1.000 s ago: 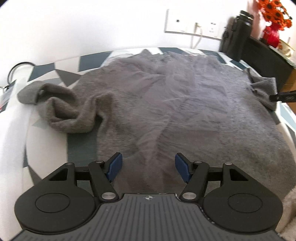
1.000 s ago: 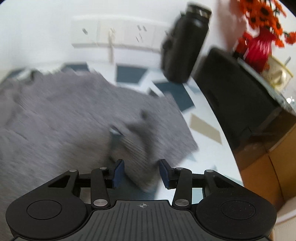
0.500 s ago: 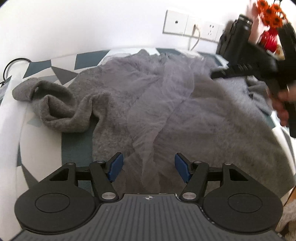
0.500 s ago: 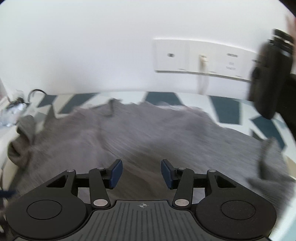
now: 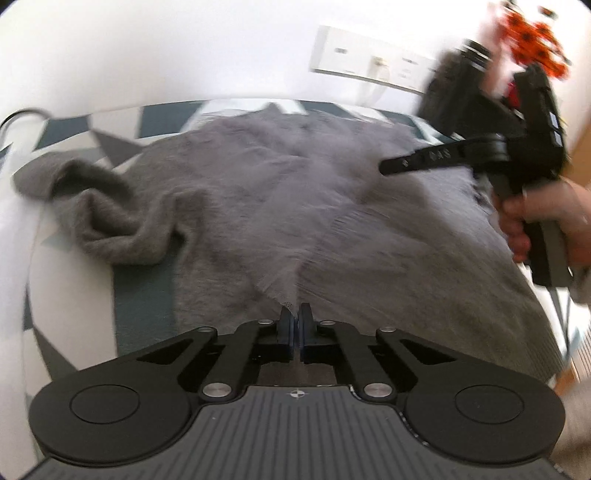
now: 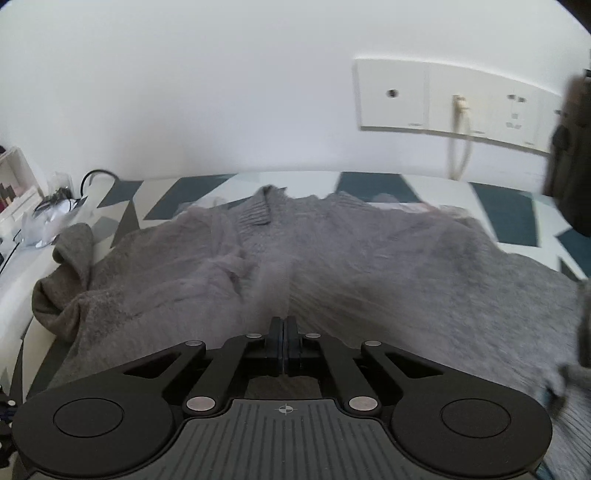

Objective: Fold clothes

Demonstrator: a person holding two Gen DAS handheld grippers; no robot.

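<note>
A fuzzy grey sweater (image 5: 280,206) lies spread over the patterned tabletop (image 5: 144,302), its left sleeve (image 5: 110,221) bunched in a heap. My left gripper (image 5: 296,318) is shut at the sweater's near edge, and a ridge of fabric runs up from its pads. In the left wrist view my right gripper (image 5: 384,170) reaches in from the right over the sweater's far half, held by a hand (image 5: 539,218). In its own view the right gripper (image 6: 283,329) is shut on the knit, with folds pulling toward the pads. The collar (image 6: 258,210) lies farther back.
A white wall with a socket panel (image 6: 454,99) and a plugged-in cable stands behind the table. A black bottle (image 6: 572,155) and orange flowers (image 5: 532,29) are at the far right. Cables and clutter (image 6: 55,206) sit at the table's left end.
Both grippers went from open to shut on the sweater. The right gripper swung left from the sweater's right sleeve corner to its middle. The left gripper stayed near the front edge.
</note>
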